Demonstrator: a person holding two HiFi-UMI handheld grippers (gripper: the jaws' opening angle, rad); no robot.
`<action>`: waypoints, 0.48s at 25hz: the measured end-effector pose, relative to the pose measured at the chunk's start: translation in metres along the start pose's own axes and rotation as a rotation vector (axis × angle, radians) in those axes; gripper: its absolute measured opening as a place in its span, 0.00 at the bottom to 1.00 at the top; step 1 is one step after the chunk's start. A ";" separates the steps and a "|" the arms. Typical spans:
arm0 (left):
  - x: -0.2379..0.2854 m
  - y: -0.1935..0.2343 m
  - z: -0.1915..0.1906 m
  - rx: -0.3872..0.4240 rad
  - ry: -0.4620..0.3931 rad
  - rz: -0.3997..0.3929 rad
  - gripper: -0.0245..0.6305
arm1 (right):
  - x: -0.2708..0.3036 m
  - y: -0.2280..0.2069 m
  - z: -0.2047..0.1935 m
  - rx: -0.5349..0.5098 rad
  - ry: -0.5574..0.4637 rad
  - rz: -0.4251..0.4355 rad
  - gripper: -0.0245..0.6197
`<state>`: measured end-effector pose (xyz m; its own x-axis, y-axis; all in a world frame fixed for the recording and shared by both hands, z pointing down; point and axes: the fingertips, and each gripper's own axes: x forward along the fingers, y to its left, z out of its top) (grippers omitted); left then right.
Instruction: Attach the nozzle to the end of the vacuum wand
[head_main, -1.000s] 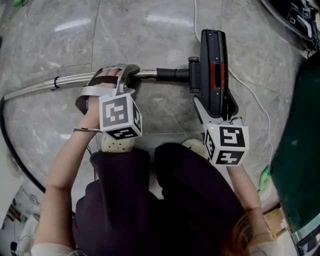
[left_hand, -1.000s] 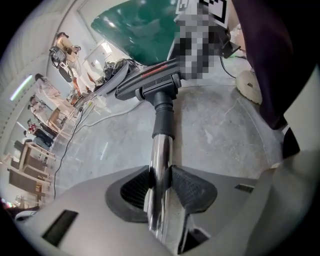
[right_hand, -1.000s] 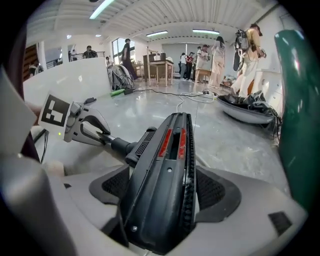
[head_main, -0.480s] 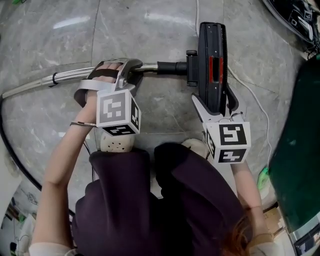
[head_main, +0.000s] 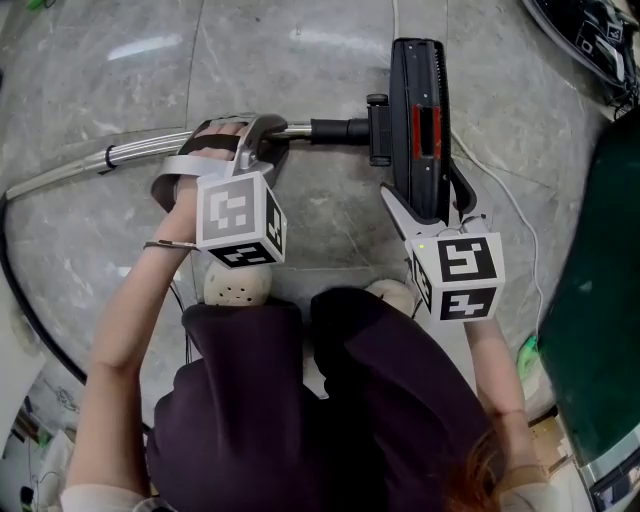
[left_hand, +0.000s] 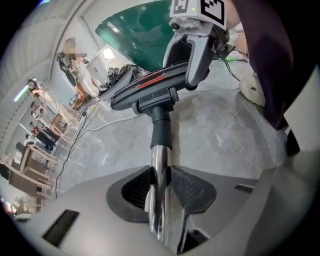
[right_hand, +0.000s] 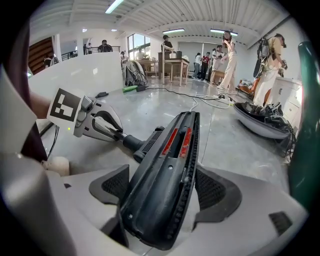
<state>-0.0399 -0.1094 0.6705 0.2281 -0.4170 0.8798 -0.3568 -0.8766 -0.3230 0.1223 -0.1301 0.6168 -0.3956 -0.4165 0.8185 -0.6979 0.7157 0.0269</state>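
Note:
The chrome vacuum wand (head_main: 130, 152) lies across the grey floor from the left. My left gripper (head_main: 258, 142) is shut on it near its end, both pads pressed on the tube (left_hand: 159, 172). The black floor nozzle (head_main: 420, 120) stands crosswise at the wand's tip, and its black neck (head_main: 340, 129) sits over the end of the wand (left_hand: 161, 127). My right gripper (head_main: 428, 208) is shut on the near end of the nozzle head (right_hand: 170, 165), with one pad on each side. In the left gripper view the right gripper (left_hand: 197, 55) shows at the top.
A black hose (head_main: 20, 290) curves down the left side. A white cable (head_main: 520, 210) runs over the floor right of the nozzle. A large green object (head_main: 600, 280) fills the right edge. Light shoes (head_main: 235, 285) stand below the grippers. People and tables (right_hand: 172, 62) are far off.
The nozzle and my right gripper have shifted a little left and farther away. The bare chrome between my left gripper and the nozzle's neck has grown shorter. My left gripper has stayed put.

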 end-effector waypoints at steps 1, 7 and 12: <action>0.001 -0.001 -0.001 0.006 0.007 -0.008 0.24 | 0.000 0.000 0.000 0.003 -0.002 0.002 0.69; 0.002 0.000 -0.002 0.009 0.002 -0.006 0.25 | 0.001 0.001 0.001 -0.017 -0.027 -0.021 0.69; -0.003 -0.002 -0.009 -0.038 0.002 -0.025 0.31 | -0.006 0.000 0.008 -0.095 -0.057 -0.056 0.69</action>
<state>-0.0480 -0.1040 0.6721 0.2353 -0.3950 0.8880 -0.3856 -0.8766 -0.2877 0.1196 -0.1323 0.6075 -0.3933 -0.4865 0.7802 -0.6612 0.7392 0.1276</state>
